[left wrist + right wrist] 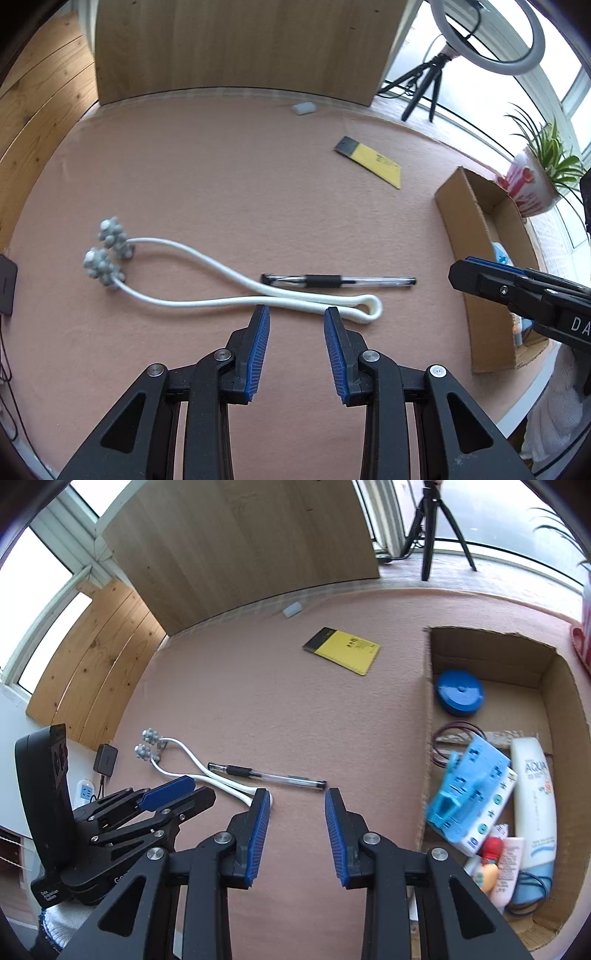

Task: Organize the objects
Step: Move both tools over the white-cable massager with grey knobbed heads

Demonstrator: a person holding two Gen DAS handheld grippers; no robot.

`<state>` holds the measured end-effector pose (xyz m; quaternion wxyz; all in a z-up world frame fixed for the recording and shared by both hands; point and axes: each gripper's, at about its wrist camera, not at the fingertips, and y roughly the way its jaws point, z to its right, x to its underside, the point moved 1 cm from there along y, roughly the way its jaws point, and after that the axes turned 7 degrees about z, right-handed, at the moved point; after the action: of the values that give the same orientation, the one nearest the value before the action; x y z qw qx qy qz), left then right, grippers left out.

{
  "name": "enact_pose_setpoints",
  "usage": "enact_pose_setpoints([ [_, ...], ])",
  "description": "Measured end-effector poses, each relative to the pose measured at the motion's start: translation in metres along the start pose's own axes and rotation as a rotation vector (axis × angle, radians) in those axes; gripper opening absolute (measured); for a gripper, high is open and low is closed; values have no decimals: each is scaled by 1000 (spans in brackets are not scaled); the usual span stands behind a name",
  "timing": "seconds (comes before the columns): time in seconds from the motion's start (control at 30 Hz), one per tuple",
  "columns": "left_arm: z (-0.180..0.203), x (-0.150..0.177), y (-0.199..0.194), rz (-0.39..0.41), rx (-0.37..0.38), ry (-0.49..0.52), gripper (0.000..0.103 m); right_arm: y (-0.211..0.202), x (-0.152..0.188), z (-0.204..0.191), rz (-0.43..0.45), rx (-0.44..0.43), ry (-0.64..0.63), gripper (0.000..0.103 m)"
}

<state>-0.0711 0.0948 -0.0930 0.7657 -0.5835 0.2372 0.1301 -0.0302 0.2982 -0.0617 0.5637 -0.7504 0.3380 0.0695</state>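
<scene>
Pink tabletop (pixel 207 177) by window | pen (pixel 338 281), massager (pixel 236 277) and notepad (pixel 341 650) left outside cardboard box (pixel 554 709), presumably awaiting packing | left gripper (pixel 296 314) and right gripper (pixel 297 796) seen released, nothing grasped

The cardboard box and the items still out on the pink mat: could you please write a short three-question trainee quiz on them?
1. True or false: the pen lies inside the cardboard box.
2. Which lies nearest the wooden board: A) yellow notepad, B) pen, C) white roller massager?
3. Fill in: both the left gripper and the right gripper are ____ and hold nothing.

Key: 1 false; 2 A; 3 open.
</scene>
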Motion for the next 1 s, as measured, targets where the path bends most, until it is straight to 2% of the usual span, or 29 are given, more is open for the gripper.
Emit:
enact_pose_setpoints([
  [0.17,-56,10,-5,-7,-49,-96,33,48,-10,-44,-85,-83,-55,28],
  [0.37,-91,14,-6,-9,-65,-164,33,97,-18,-87,-173,-99,-125,28],
  [0.53,-106,11,-5,-12,-52,-192,33,134,-23,-115,-232,-98,-173,28],
  [0.73,-120,6,0,-17,-50,-213,32,164,-21,-128,-293,-97,-184,28],
  [1.0,-120,2,12,-32,-47,-192,30,159,-9,-129,-334,-134,-166,22],
])
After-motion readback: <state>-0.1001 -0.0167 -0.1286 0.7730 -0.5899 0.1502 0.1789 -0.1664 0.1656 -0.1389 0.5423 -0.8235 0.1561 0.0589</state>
